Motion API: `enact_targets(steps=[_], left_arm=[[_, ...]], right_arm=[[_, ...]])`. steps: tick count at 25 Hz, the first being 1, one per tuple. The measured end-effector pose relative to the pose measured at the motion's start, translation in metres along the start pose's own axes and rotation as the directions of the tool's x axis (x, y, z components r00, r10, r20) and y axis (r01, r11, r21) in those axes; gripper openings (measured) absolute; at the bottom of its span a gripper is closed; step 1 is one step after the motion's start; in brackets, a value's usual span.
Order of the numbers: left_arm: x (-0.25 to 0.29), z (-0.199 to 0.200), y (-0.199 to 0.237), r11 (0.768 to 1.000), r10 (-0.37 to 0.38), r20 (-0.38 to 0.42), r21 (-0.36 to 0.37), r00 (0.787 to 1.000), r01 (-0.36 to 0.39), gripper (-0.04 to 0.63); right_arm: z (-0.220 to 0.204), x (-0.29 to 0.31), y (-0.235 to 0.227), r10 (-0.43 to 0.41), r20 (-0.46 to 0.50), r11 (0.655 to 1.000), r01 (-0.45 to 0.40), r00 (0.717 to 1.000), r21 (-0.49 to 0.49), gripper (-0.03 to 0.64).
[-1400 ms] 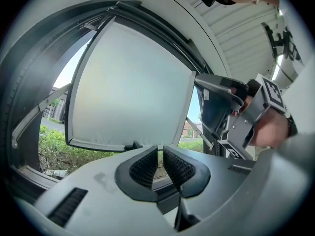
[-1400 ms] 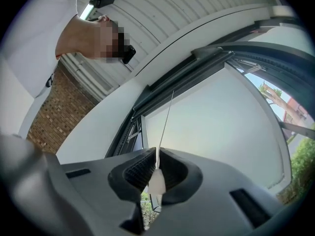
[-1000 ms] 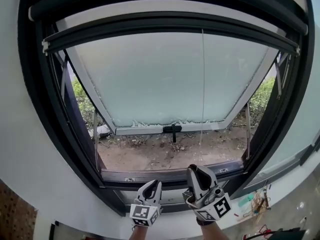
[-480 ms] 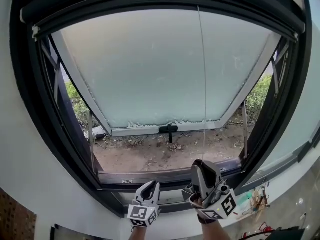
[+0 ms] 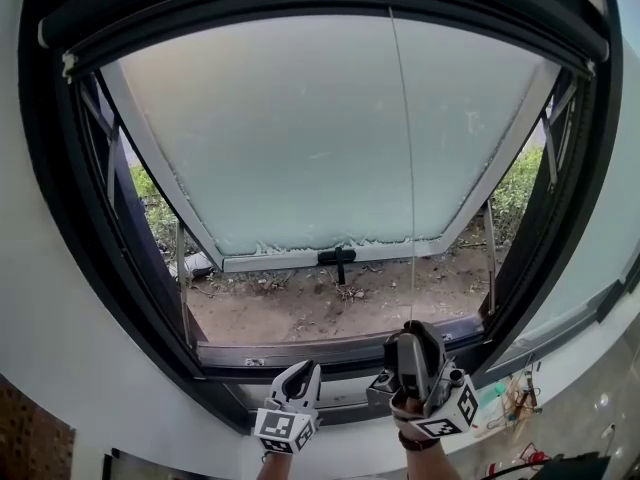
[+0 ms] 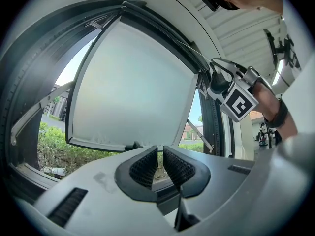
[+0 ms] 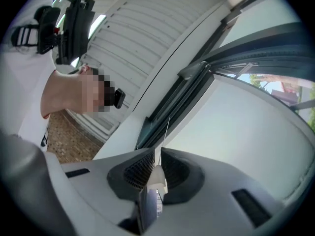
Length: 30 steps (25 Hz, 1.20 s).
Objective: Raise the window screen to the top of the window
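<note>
The window screen's dark bottom bar (image 5: 200, 30) lies up against the roller housing at the top of the window. Its thin pull cord (image 5: 405, 168) hangs down to my right gripper (image 5: 410, 330), which points steeply upward. In the right gripper view the white cord pull (image 7: 153, 177) sits between the jaws of that gripper (image 7: 156, 154); they have just been opening a little, and the pads still seem to touch it. My left gripper (image 5: 310, 366) stays low by the sill, slightly open and holding nothing (image 6: 158, 149). The left gripper view also shows the right gripper (image 6: 217, 68).
The frosted sash (image 5: 320, 138) is swung outward, its black handle (image 5: 338, 260) at the lower edge. The dark sill (image 5: 330, 353) runs just beyond both grippers. Soil and bushes lie outside. Cables (image 5: 515, 398) sit at the lower right.
The screen's bottom bar has gone from partway down the window up to the top. My right gripper has risen a little and turned with the cord. The left gripper has stayed put.
</note>
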<state>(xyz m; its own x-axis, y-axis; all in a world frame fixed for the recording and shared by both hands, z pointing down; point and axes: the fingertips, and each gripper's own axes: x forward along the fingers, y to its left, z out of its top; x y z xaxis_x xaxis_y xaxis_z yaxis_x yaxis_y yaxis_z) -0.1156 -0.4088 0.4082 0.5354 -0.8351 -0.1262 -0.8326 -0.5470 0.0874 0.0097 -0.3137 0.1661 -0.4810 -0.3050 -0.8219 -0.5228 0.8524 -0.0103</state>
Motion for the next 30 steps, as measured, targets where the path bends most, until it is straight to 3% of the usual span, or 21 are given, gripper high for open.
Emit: enact_targets(steps=[4,7,13,17,22,25,27,30], left_arm=[[0.000,0.002,-0.002,1.000,0.000,0.001,0.005,1.000,0.000,0.035],[-0.003,-0.002,-0.003,1.000,0.007,-0.012,0.000,1.000,-0.007,0.035],[-0.006,-0.001,-0.008,1.000,0.007,-0.015,-0.002,1.000,-0.007,0.035],[-0.006,-0.003,-0.010,1.000,0.008,-0.021,-0.006,1.000,-0.008,0.035],[-0.006,-0.008,-0.010,1.000,0.006,-0.029,-0.011,1.000,-0.006,0.035],[-0.007,-0.009,-0.010,1.000,0.006,-0.032,-0.013,0.999,-0.006,0.035],[-0.006,-0.009,-0.010,1.000,0.007,-0.034,-0.013,0.999,-0.007,0.035],[-0.005,-0.013,-0.010,1.000,0.004,-0.041,-0.018,0.999,-0.004,0.035]], right_arm=[[0.018,0.001,0.004,0.040,0.087,0.994,-0.048,0.995,0.094,0.020],[0.022,-0.003,0.004,0.037,0.099,0.994,-0.047,0.994,0.099,0.023],[0.029,-0.004,0.001,0.043,0.150,0.972,-0.076,0.988,0.222,0.028],[0.027,-0.009,-0.003,0.025,0.150,0.969,-0.061,0.988,0.239,0.034],[0.027,-0.015,-0.008,-0.002,0.130,0.983,-0.022,0.991,0.180,0.044],[0.012,-0.025,-0.015,-0.043,0.066,0.982,0.030,0.997,0.188,0.046],[-0.014,-0.037,-0.028,-0.100,-0.040,0.975,0.105,0.994,0.194,0.044],[-0.064,-0.065,-0.046,-0.182,-0.238,0.960,0.224,0.954,0.165,0.044]])
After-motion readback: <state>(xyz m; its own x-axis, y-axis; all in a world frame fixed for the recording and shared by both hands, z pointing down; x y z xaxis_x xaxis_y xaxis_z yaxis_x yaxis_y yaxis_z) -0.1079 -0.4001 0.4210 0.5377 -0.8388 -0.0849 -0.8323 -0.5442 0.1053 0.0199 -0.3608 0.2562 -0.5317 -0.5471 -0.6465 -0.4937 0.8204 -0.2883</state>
